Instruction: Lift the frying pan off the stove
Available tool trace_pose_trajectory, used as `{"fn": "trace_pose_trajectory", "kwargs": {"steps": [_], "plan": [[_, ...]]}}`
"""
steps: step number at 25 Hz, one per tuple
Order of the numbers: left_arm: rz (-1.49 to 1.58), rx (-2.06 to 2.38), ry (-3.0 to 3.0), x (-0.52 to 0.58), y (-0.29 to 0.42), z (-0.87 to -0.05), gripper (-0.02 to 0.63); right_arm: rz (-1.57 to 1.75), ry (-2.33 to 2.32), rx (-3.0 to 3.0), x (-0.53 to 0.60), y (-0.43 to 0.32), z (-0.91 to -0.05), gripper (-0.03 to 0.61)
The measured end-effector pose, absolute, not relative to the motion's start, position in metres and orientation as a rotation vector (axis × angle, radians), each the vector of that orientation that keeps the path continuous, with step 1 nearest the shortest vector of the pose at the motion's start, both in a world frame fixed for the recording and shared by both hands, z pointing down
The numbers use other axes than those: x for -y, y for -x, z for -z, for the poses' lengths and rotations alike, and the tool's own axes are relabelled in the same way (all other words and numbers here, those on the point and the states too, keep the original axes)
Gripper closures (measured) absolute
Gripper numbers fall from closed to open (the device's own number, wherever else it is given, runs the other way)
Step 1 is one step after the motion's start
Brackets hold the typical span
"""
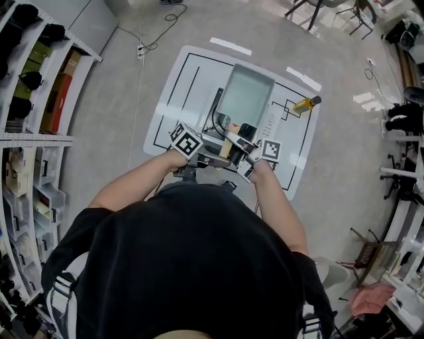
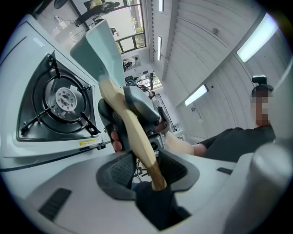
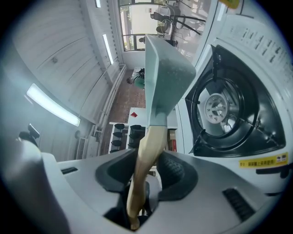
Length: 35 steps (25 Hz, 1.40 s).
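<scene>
Left tool (image 2: pixel 143 170): pads clamped on the wooden handle (image 2: pixel 132 132) of the frying pan (image 1: pixel 246 93). Right tool (image 3: pixel 147 170): pads clamped on the same handle, nearer the pan body. In the head view, the pale green rectangular pan lies at 12 o'clock from both tools. It is held off the burner grate of the stove (image 2: pixel 59 98), which stands on the white tabletop (image 1: pixel 175 86). A yellow object (image 1: pixel 306 104) lies at 3 o'clock of the pan.

Grey floor (image 1: pixel 112 152); storage shelves (image 1: pixel 40 138) along left; chairs (image 1: pixel 318 10) far right; strip lights (image 2: pixel 256 43) on ribbed white ceiling (image 2: pixel 206 50); large window (image 2: pixel 132 41) far end.
</scene>
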<state>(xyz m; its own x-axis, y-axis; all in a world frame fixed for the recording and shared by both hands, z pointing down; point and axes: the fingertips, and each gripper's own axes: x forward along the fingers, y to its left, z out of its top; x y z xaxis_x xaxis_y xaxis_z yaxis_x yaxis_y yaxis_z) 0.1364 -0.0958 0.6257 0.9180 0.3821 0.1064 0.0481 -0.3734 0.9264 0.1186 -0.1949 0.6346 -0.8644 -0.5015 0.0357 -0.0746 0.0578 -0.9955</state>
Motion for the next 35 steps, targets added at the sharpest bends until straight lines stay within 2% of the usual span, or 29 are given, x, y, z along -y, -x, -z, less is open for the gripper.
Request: {"fn": "trace_pose_trajectory", "kwargs": {"steps": [13,35], "plan": [[-0.344,-0.323,-2.008,0.109,-0.129,-0.592,0.456,1.795,0.579,-2.085,0.206,-0.114,-0.589,0.431],[-0.319,-0.368,-2.028,0.098,-0.135,-0.564,0.453,1.752,0.59,-2.117,0.196,-0.12,-0.566,0.423]]}}
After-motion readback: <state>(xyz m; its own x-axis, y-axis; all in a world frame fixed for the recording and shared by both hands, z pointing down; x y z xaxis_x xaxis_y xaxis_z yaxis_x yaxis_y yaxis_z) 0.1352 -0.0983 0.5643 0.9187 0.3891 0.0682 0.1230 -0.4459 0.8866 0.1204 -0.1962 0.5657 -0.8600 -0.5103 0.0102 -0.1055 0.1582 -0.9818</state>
